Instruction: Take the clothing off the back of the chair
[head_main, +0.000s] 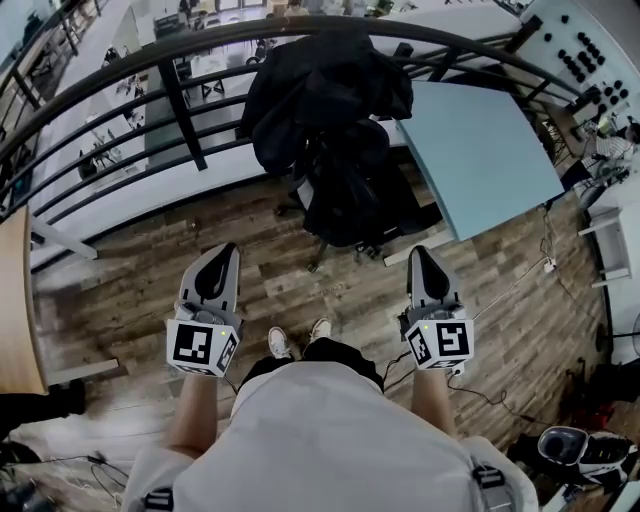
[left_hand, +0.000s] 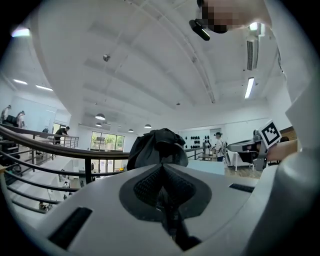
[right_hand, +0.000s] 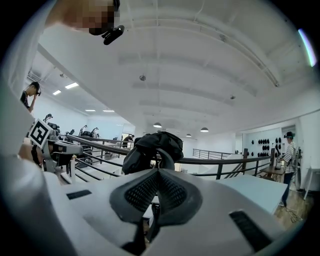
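My left gripper (head_main: 226, 250) and right gripper (head_main: 420, 252): both pairs of jaws are closed, with nothing between them. The black clothing (head_main: 320, 90) is draped over the back of the chair (head_main: 350, 200), straight ahead of both jaws and well apart from them. The pale blue worktop (head_main: 490, 150) lies ahead of the right jaws.

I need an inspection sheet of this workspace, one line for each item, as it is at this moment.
Surface: wooden plank floor.
Job's things: black clothing draped over the back of the office chair, untouched.
Clutter: light blue tabletop right of the chair.
Grippers: left gripper and right gripper both shut, empty, short of the chair.
Cables: thin cable on the floor at right.
Surroundings: black railing behind the chair; open hall beyond.
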